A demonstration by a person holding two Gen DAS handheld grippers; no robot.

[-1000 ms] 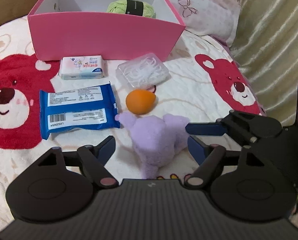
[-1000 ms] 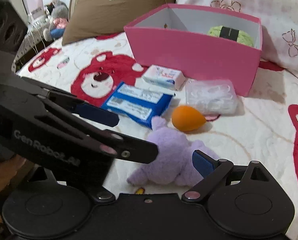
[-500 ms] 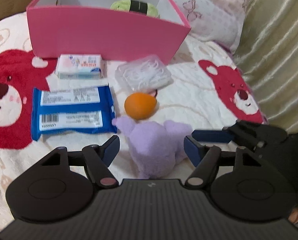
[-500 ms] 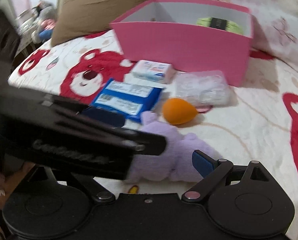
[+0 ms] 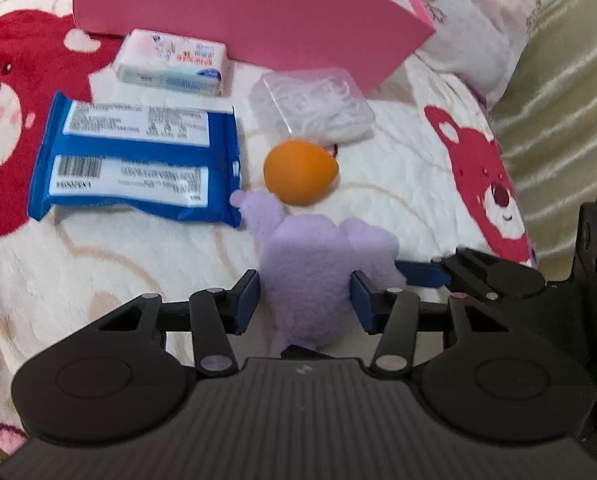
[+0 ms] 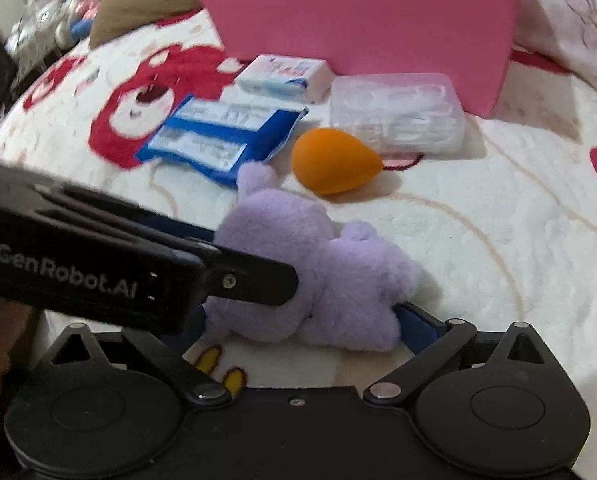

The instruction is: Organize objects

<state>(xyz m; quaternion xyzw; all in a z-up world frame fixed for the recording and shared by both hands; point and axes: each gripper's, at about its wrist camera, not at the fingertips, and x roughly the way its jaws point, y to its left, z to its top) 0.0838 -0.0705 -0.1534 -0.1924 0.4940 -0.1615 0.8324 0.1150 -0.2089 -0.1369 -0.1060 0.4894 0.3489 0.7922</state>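
A purple plush toy [image 5: 318, 264] lies on the bear-print blanket, also in the right wrist view [image 6: 322, 280]. My left gripper [image 5: 304, 300] has its jaws on both sides of the toy, touching it, closing on it. My right gripper [image 6: 298, 332] is open around the toy from the other side; its left finger is hidden behind the left gripper's body [image 6: 98, 276]. Beyond lie an orange sponge [image 5: 298, 172], a blue wipes pack [image 5: 138, 160], a tissue pack [image 5: 174, 60], a clear plastic case [image 5: 314, 104] and the pink box [image 5: 238, 4].
A pillow [image 5: 470, 36] and a beige curtain [image 5: 558, 92] stand right of the box. A brown cushion [image 6: 138, 8] and stuffed toys [image 6: 50, 24] lie at the far left in the right wrist view.
Both grippers moved forward and down onto the purple toy. The left jaws narrowed from wide open until they touch the toy's sides.
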